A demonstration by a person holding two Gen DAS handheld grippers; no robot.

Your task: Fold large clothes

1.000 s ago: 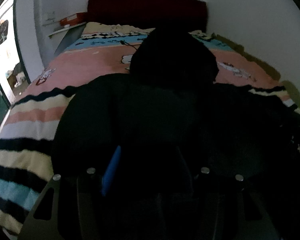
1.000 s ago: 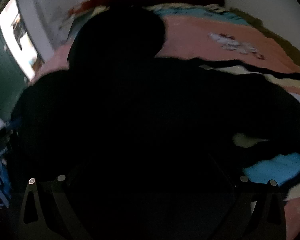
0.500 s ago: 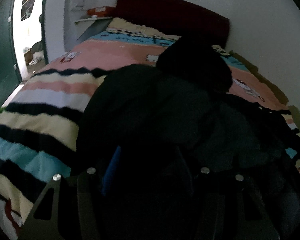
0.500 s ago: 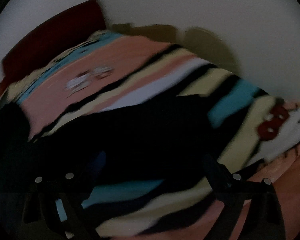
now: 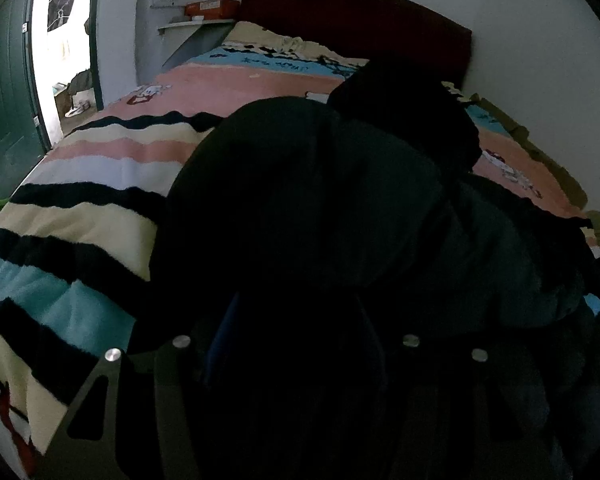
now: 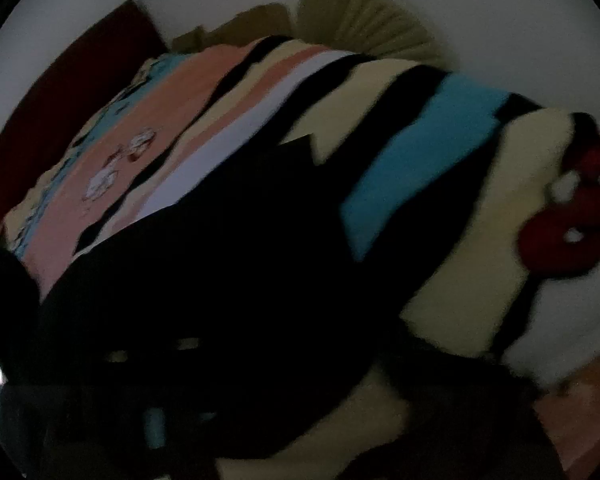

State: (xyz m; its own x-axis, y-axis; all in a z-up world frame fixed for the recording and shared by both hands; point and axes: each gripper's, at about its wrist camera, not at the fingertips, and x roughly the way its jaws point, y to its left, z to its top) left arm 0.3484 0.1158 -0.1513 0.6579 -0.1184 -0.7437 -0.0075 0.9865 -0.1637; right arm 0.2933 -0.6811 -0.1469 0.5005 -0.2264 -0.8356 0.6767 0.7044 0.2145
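Note:
A large black hooded garment (image 5: 320, 208) lies on a striped bedspread (image 5: 84, 184), its hood (image 5: 404, 116) toward the headboard. My left gripper (image 5: 296, 344) sits low over the garment's near edge; black cloth fills the space between its fingers, and it looks shut on the cloth. In the right wrist view the same black garment (image 6: 220, 280) spreads across the striped blanket (image 6: 428, 168). My right gripper (image 6: 284, 420) is dark and blurred at the bottom, and its state is unclear.
A dark red headboard (image 5: 352, 12) stands against the white wall. An open doorway (image 5: 64, 40) and a green door are at the left, with a small shelf (image 5: 196, 20) beside the bed. A red bow print (image 6: 572, 236) marks the blanket at the right.
The left view has swung to the right and nearer to the garment, still with cloth in its fingers. The right gripper has swung away from the hood toward the blanket's wall side.

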